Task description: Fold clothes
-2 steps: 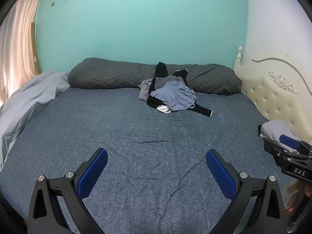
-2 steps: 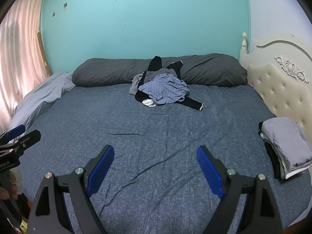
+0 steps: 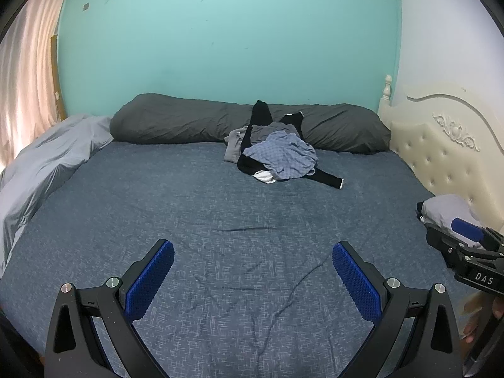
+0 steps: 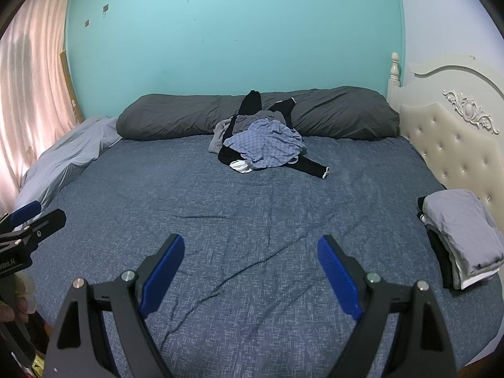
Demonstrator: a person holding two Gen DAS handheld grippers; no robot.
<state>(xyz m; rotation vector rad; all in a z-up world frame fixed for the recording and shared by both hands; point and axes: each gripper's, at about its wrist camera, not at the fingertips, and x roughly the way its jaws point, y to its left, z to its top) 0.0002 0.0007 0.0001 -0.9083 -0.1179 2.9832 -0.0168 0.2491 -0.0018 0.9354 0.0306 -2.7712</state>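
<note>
Bed (image 4: 252,236), blue-grey sheet: most of it bare, w/ a few creases in the middle. Long dark-grey pillow (image 4: 176,116) runs along the far edge by the teal wall; light-grey duvet (image 3: 47,163) is bunched at the left side.

Unfolded pile (image 4: 261,148) sits at the far side of the bed, touching the pillow: blue checked garment on top, black item w/ a sleeve or leg trailing out to the right, grey and white bits under. Looks like several pieces, exact count can't be told. That's the work left.

Folded stack (image 4: 460,236) lies at the right edge, next to the cream headboard (image 4: 456,145): grey piece on top, black and white layers under. That's the done part, approx. 3 or so items.

Left hand-held gripper (image 3: 252,271) and right hand-held gripper (image 4: 250,267): both spread wide, nothing between the pads, both hovering over bare sheet near the front edge, well apart from the pile.

Judgement: between garments, maybe around halfway. Next piece not yet picked.
</note>
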